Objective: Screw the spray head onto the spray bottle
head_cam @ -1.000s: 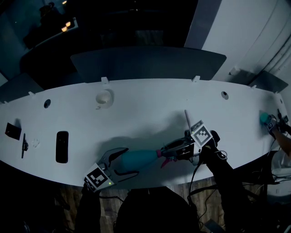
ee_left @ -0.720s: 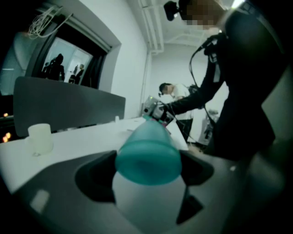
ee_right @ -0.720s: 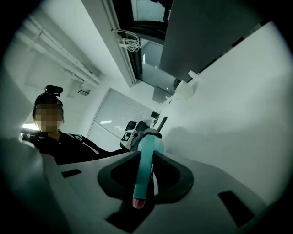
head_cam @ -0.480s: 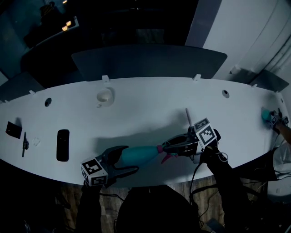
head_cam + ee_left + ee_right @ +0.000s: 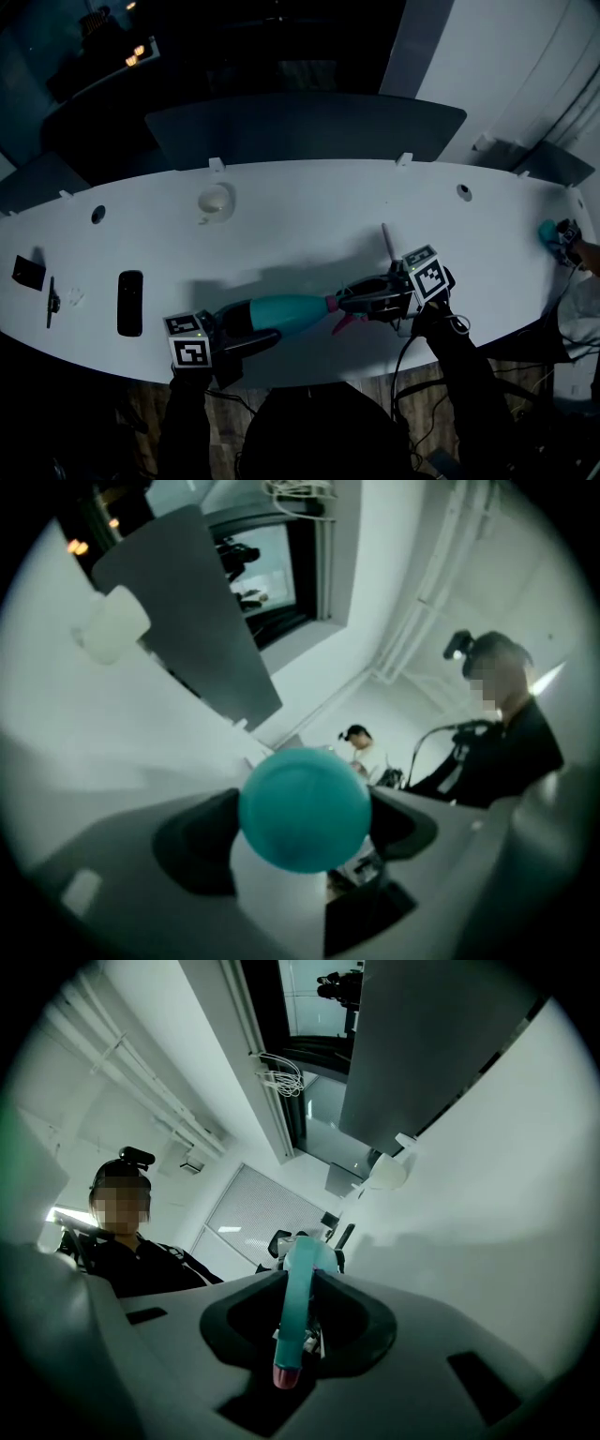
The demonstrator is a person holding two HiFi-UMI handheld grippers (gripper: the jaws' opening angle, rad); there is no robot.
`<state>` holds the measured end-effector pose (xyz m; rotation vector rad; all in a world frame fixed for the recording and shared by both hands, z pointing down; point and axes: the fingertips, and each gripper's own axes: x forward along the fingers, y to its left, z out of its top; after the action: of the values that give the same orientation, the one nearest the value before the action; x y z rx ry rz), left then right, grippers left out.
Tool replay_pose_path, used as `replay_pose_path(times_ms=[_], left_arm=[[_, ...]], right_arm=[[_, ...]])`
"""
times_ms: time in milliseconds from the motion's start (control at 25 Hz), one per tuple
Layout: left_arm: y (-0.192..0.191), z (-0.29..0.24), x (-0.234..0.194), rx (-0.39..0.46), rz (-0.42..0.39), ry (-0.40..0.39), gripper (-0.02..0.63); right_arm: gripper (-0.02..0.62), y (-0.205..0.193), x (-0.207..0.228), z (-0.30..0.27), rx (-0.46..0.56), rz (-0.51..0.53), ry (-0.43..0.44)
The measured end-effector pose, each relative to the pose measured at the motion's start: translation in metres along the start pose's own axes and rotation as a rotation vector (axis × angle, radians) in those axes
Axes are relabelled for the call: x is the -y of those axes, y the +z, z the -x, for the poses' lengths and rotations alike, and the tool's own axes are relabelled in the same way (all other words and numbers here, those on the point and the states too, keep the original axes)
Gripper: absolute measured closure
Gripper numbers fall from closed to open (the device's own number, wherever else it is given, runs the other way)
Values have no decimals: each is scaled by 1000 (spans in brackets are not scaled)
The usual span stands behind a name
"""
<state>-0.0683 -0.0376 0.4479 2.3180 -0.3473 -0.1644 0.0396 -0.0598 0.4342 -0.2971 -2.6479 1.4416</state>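
Observation:
In the head view the teal spray bottle (image 5: 281, 315) lies level above the white table's (image 5: 300, 220) near edge, its base pointing left. My left gripper (image 5: 246, 324) is shut on that base end; in the left gripper view the round teal bottom (image 5: 305, 808) fills the space between the dark pads. The spray head (image 5: 339, 309), teal with a pink trigger, meets the bottle's neck. My right gripper (image 5: 373, 302) is shut on the spray head, and the right gripper view has its teal, pink-tipped part (image 5: 296, 1316) pinched between the jaws (image 5: 298, 1330).
A thin pale stick (image 5: 384, 240) shows just behind the right gripper. A black remote-like slab (image 5: 129, 302), small dark items (image 5: 26, 272) and a white round object (image 5: 214, 202) lie to the left. Another person's hand with a teal thing (image 5: 553, 234) is at the far right.
My left gripper has rolled about the bottle's axis, so its marker cube now faces up, and it has lifted slightly with the bottle. The right gripper has hardly shifted.

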Motion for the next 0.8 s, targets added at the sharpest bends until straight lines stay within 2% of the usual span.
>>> replay_pose_path(times_ms=[40,80,200,240,280,320,360,400,440,560,640,800], left_arm=[[0,-1,3,-23,-101,16,187],[-1,-2,6,-64,-247,42,189],[-10,-6,7,-274,-812,166,190],[-10,-6,5,-336,-949,207,190],[-9,-6,3,-377,-1024,238,190],[-8,-7,1,-398,-1046,256,190],[-8,-8,-2,-400,-1025,260,189],[-7,-8,-5,-378,-964,256,187],[-4,-7,-6,-327,-869,247,185],[22,6,-6,-75,-508,233,183],[34,15,-9,39,-315,207,169],[36,13,-8,97,-51,85,169]], right_arm=[[500,1,-1,1,2,-4,2],[500,1,-1,1,2,-11,3],[500,-1,3,4,-7,-34,-7],[500,-2,4,4,-9,-40,-13],[500,-1,5,4,-1,-43,-17],[500,1,6,4,17,-43,-18],[500,5,6,4,39,-41,-17],[500,8,6,4,61,-35,-16],[500,12,6,4,79,-30,-15],[500,17,5,9,112,-30,4],[500,19,3,13,120,-21,11],[500,22,1,12,99,9,-7]])
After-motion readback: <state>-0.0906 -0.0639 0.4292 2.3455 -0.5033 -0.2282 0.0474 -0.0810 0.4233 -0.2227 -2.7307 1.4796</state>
